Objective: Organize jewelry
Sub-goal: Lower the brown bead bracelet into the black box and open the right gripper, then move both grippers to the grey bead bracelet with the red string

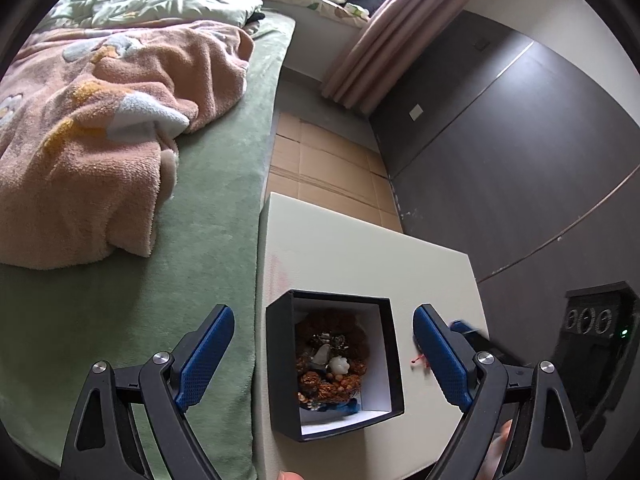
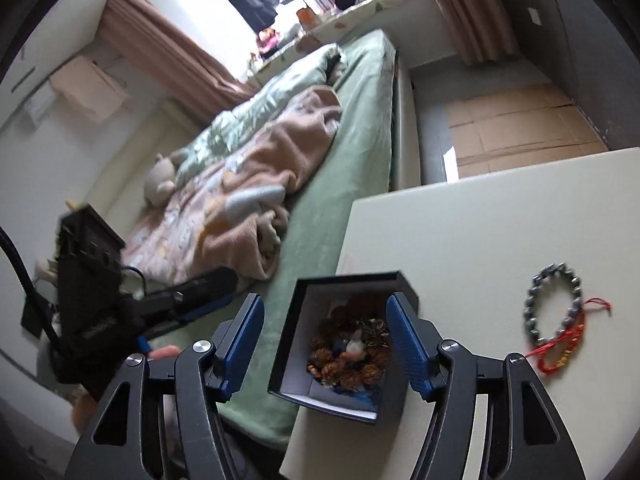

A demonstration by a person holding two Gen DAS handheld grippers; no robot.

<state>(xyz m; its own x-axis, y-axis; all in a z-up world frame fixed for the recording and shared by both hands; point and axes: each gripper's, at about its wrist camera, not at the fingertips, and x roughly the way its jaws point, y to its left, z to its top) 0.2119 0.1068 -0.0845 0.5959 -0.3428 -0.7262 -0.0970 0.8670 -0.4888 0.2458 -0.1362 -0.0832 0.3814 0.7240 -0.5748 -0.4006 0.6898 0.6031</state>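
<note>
A black open box (image 1: 334,360) with a white lining stands on the cream table (image 1: 360,256) near its bed-side edge. It holds a pile of brown bead strings and small pale charms (image 1: 332,364). My left gripper (image 1: 323,340) is open, its blue fingers either side of the box and above it. In the right wrist view the box (image 2: 344,344) sits under my open right gripper (image 2: 325,332). A grey bead bracelet (image 2: 554,304) and a red cord bracelet (image 2: 560,350) lie on the table (image 2: 480,232) to the right.
A bed with a green sheet (image 1: 180,240) and a pink blanket (image 1: 100,120) runs along the table's left side. Flattened cardboard (image 1: 328,168) covers the floor beyond the table. A dark wall (image 1: 520,140) stands to the right.
</note>
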